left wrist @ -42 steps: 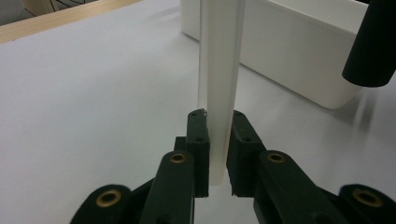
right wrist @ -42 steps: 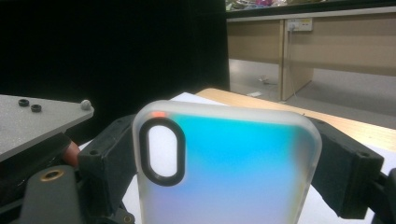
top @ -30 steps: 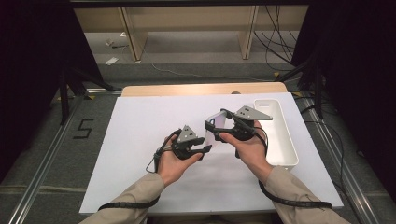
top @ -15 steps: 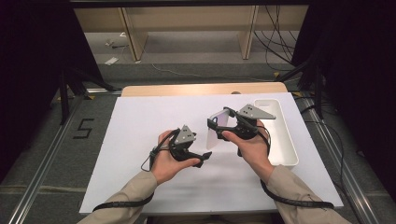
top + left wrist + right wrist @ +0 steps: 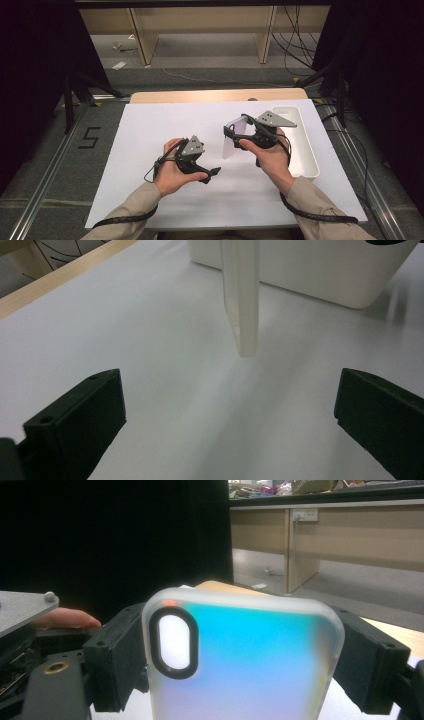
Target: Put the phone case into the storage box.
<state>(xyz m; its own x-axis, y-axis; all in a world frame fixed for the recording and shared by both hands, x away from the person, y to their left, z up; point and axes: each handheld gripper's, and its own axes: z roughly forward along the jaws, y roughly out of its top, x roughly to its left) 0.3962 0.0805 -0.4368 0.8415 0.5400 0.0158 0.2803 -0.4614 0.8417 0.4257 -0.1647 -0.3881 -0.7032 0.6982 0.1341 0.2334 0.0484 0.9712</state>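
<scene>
While the right hand-held gripper [image 5: 239, 131] pinches a phone case [image 5: 233, 141], the left [image 5: 212, 175] (spread) has just been opening beside a white bin [image 5: 305, 160].

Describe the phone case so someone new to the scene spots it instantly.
Start at the white table sheet, then the white bin along its right edge. Just left of the bin, the right gripper holds the phone case upright off the sheet. It is the one frosted, see-through shell, tinted blue to pink, with a black-ringed oval camera cutout.
</scene>
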